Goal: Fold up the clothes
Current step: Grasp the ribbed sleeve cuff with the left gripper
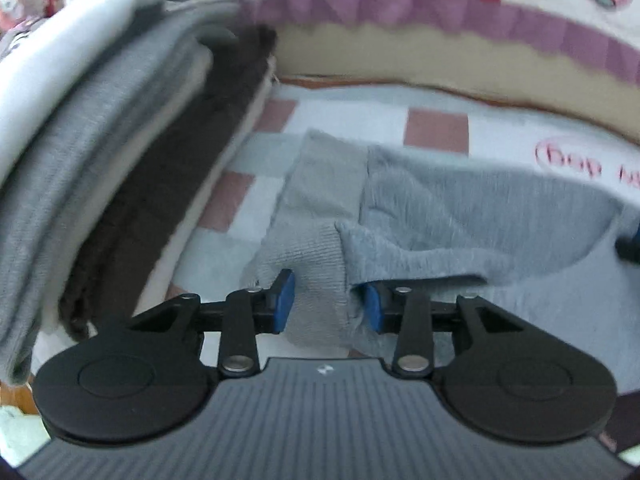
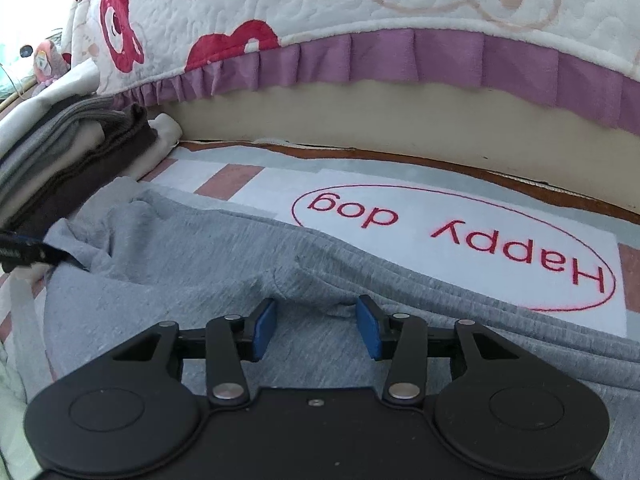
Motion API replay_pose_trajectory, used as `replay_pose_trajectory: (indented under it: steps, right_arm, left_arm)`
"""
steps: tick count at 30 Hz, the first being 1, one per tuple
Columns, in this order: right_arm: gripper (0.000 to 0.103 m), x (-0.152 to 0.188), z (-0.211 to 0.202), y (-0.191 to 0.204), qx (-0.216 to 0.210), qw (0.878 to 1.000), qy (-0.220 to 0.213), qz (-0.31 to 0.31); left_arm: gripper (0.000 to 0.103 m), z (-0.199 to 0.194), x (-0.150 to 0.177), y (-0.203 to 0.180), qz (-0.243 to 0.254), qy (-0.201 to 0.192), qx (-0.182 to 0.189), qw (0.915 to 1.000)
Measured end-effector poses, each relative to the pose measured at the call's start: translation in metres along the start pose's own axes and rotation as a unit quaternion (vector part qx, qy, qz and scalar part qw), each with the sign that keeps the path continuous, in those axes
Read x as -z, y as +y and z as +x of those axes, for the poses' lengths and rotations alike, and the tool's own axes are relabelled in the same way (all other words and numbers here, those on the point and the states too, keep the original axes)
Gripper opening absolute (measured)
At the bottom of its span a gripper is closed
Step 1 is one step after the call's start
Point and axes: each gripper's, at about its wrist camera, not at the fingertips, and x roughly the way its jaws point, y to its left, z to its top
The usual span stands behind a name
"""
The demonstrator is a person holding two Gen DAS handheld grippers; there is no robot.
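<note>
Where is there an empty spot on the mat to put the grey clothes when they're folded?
The barest patch is the white "Happy dog" oval, between the grey garment and the bed's beige edge. A smaller checked strip lies between the folded stack and the garment. The left side is crowded by that stack.

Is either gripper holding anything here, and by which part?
Left gripper has the grey garment's ribbed cuff between its pads. Right gripper is open over a fabric ridge, gripping nothing.
</note>
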Motion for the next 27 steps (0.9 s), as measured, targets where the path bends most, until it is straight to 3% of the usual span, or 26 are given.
replay_pose_trajectory:
  steps: [4,6,11,14,18,22,25,27]
  right_arm:
    - [0.050,-0.001,-0.010,0.010,0.003,1.000,0.028,-0.006]
    - [0.055,0.002,-0.012,0.018,0.002,0.999,0.039,-0.020]
    - [0.064,0.006,0.000,0.031,0.013,0.997,0.030,-0.065]
    - [0.065,-0.002,0.009,0.029,0.019,0.997,0.021,-0.066]
    - [0.067,-0.011,0.020,0.033,0.035,0.997,0.014,-0.067]
    - [0.068,-0.014,0.024,0.033,0.035,0.997,0.005,-0.064]
    - [0.064,-0.021,0.010,0.027,0.032,0.999,0.007,-0.030]
    - [0.064,-0.025,-0.018,0.026,0.023,1.000,-0.017,0.002]
  left_arm:
    - [0.057,-0.010,-0.005,0.032,-0.104,-0.005,0.024,0.9943]
    - [0.057,-0.013,-0.002,0.044,-0.141,-0.010,0.043,0.9891]
    - [0.057,-0.015,0.001,0.039,-0.143,-0.015,0.040,0.9889]
    - [0.057,-0.012,0.003,0.048,-0.171,0.002,0.055,0.9837]
    - [0.063,0.008,0.016,0.067,-0.247,0.054,0.102,0.9620]
    - [0.065,0.013,0.027,0.078,-0.304,0.067,0.131,0.9414]
    - [0.067,0.013,0.028,0.076,-0.302,0.066,0.121,0.9432]
    - [0.067,0.008,0.027,0.076,-0.297,0.057,0.117,0.9460]
